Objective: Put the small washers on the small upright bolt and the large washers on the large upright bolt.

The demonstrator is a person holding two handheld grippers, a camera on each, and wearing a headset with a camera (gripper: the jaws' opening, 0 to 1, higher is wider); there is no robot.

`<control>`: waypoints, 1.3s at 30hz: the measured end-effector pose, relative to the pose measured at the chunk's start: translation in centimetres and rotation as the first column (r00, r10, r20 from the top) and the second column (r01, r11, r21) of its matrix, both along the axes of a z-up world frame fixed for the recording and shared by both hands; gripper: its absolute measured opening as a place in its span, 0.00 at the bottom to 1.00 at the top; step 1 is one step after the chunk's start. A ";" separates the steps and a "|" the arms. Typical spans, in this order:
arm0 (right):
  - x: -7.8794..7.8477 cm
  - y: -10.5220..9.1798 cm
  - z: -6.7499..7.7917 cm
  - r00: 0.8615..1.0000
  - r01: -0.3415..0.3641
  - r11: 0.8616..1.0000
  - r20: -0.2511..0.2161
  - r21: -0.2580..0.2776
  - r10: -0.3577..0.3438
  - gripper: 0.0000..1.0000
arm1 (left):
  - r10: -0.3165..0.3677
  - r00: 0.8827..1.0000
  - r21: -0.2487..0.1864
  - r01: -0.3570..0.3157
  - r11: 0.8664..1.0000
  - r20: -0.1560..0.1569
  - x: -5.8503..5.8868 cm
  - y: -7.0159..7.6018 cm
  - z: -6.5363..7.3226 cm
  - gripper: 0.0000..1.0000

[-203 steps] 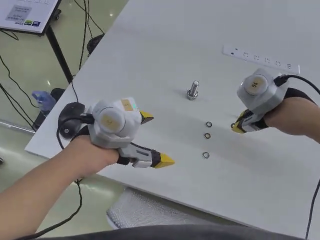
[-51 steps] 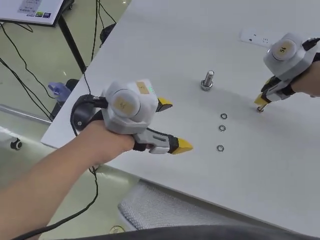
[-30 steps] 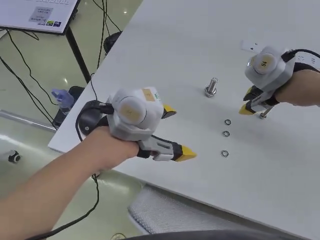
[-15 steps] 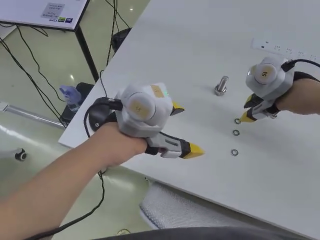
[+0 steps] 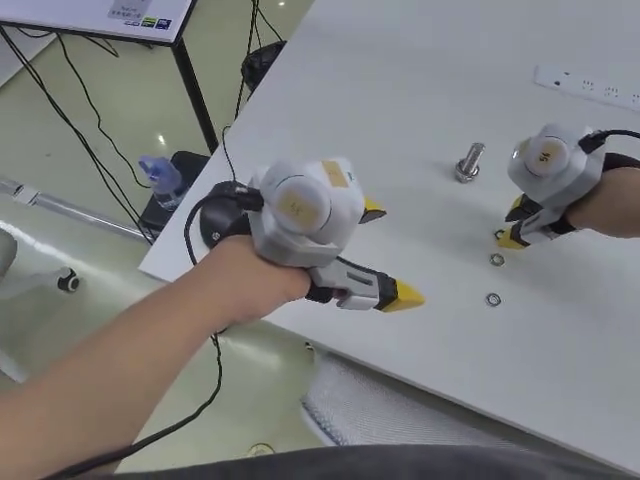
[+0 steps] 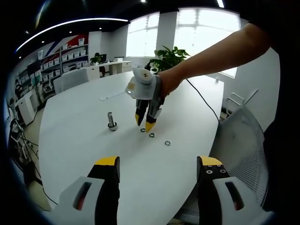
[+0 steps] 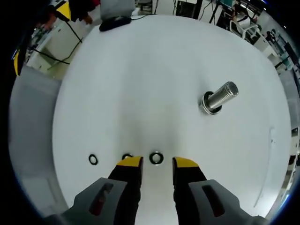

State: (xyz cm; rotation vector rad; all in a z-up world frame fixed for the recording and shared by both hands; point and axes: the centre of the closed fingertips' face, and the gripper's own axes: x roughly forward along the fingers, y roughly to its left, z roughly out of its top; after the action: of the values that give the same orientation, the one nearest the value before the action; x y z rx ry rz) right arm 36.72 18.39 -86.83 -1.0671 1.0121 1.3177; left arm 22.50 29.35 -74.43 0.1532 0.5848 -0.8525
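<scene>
One large upright bolt point(image 5: 468, 163) stands on the white table point(image 5: 400, 90); it also appears as the bolt point(image 7: 216, 98) and the bolt point(image 6: 111, 121). Three small washers lie flat in a row near it. My right gripper point(image 5: 512, 239) points down at the row's end nearest the bolt, open. In its own view the right gripper point(image 7: 157, 164) has one washer point(image 7: 156, 157) lying between its tips. A second washer point(image 7: 126, 156) is half hidden by a jaw, and a third washer point(image 7: 93, 159) lies further left. My left gripper point(image 5: 388, 252) hovers open and empty over the table's near edge.
A white power strip point(image 5: 590, 85) lies at the table's far side. A black device with cables point(image 5: 215, 215) sits at the table's left edge. A grey mesh chair point(image 5: 380, 420) stands below the near edge. Bare table lies between the left gripper point(image 6: 159, 164) and the washers point(image 6: 152, 135).
The right gripper has come in from further right to the washer row and lowered its tips around the washer nearest the bolt. The left gripper has stayed open over the near edge.
</scene>
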 end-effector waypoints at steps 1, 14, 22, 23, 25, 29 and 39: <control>0.0 -0.1 0.0 1.000 0.000 1.000 0.001 -0.004 0.000 0.26 | 0.001 1.000 -0.001 -0.001 1.000 0.000 0.0 0.1 0.0 0.66; 0.2 0.1 -0.2 0.999 0.026 1.000 -0.019 0.006 -0.026 0.25 | 0.002 1.000 -0.004 -0.002 1.000 -0.006 -0.5 0.2 -0.1 0.64; -0.1 0.3 -0.3 1.000 0.019 1.000 -0.011 -0.003 -0.019 0.23 | 0.005 1.000 -0.009 -0.005 1.000 0.000 -0.4 0.2 0.2 0.64; -0.2 0.4 -0.3 1.000 0.017 1.000 -0.009 -0.006 -0.017 0.22 | 0.005 1.000 -0.009 -0.005 1.000 0.000 -0.4 0.2 0.2 0.63; -0.3 0.4 -0.3 1.000 0.021 1.000 -0.009 -0.012 -0.021 0.20 | 0.005 1.000 -0.011 -0.005 1.000 0.000 -0.4 0.2 0.2 0.63; -0.5 0.4 -0.4 1.000 0.023 1.000 -0.004 -0.016 -0.023 0.17 | 0.004 1.000 -0.015 -0.004 1.000 0.004 -0.5 0.0 0.4 0.63; -0.5 0.4 -0.4 0.999 0.053 0.998 -0.007 -0.018 -0.053 0.13 | 0.007 1.000 -0.013 -0.007 1.000 0.009 -0.5 0.1 0.7 0.63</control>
State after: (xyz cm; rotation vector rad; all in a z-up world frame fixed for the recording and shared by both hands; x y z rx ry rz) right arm 36.21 18.75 -87.22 -1.0427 1.0526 1.2723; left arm 22.01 29.41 -73.73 0.1435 0.5705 -0.8485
